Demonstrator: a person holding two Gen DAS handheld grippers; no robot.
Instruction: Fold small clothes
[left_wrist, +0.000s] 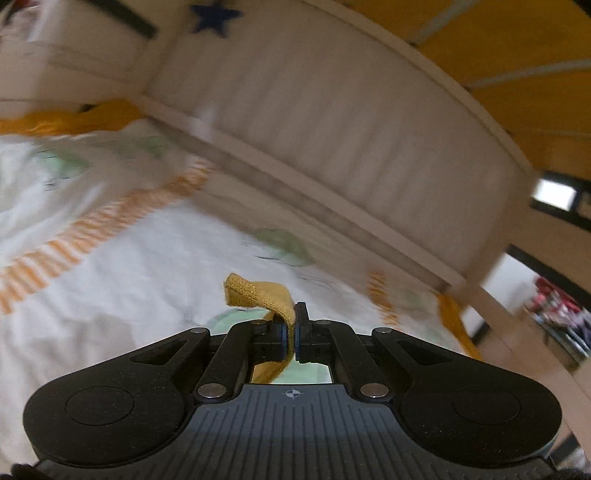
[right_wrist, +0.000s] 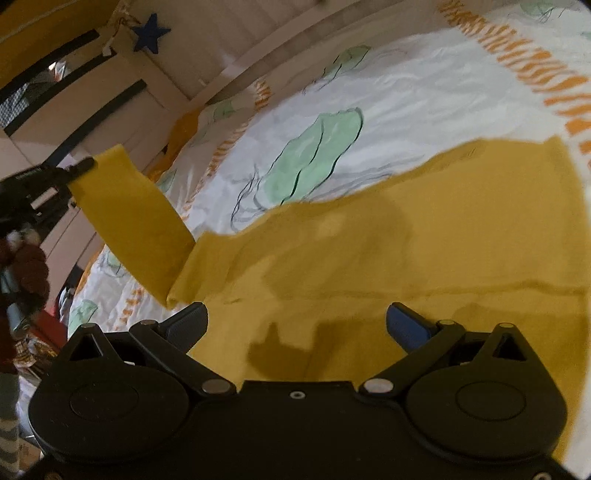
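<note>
the mustard garment (right_wrist: 388, 258) is lying mostly flat on the printed bedsheet (right_wrist: 388, 96), so folding is judged to be at an early stage. the left gripper (left_wrist: 294, 338) is clamping shut on the sleeve cuff (left_wrist: 255, 291) and holding the sleeve (right_wrist: 129, 218) raised above the sheet. the right gripper (right_wrist: 295, 325) is hovering over the garment body with jaws wide apart, gripping nothing. the headboard (left_wrist: 332, 122) is bordering the far side of the bed; bare sheet beyond the garment is offering room for moving.

Garment (right_wrist: 406, 240) spread on the bed (right_wrist: 388, 92), its sleeve (right_wrist: 133, 221) lifted off the bed to the garment's left, headboard (left_wrist: 332, 122) behind the bed
</note>
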